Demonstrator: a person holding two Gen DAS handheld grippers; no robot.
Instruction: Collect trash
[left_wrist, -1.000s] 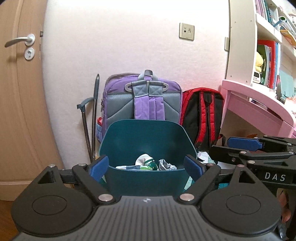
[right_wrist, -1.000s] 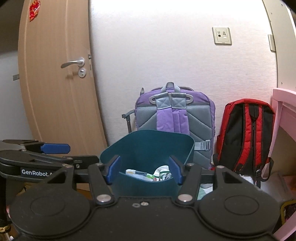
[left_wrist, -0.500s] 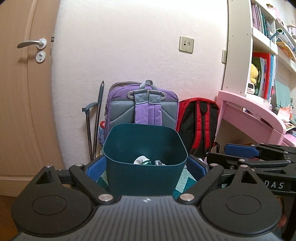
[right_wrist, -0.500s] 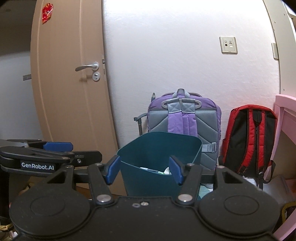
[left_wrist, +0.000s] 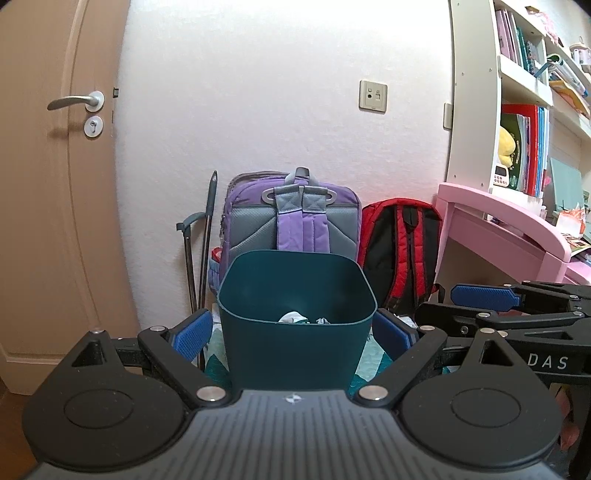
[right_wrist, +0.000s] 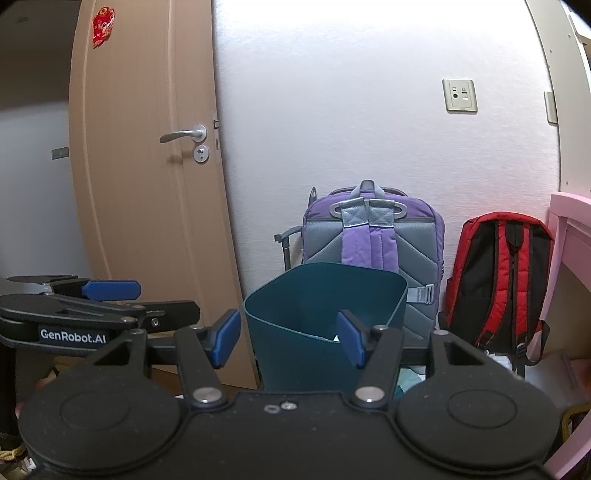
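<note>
Left wrist view: smooth, rounded-square teal bin (left_wrist: 295, 343) holds crumpled trash (left_wrist: 293, 316).

The floor carries a patterned teal mat (left_wrist: 373, 356) and, standing upright on it, a dark teal trash bin (left_wrist: 295, 332) with crumpled scraps (left_wrist: 293, 317) in its bottom. Behind the bin, a purple-and-grey backpack (left_wrist: 295, 221) and a red-and-black backpack (left_wrist: 400, 251) lean against the wall side by side, near a pink desk (left_wrist: 495, 229).
</note>
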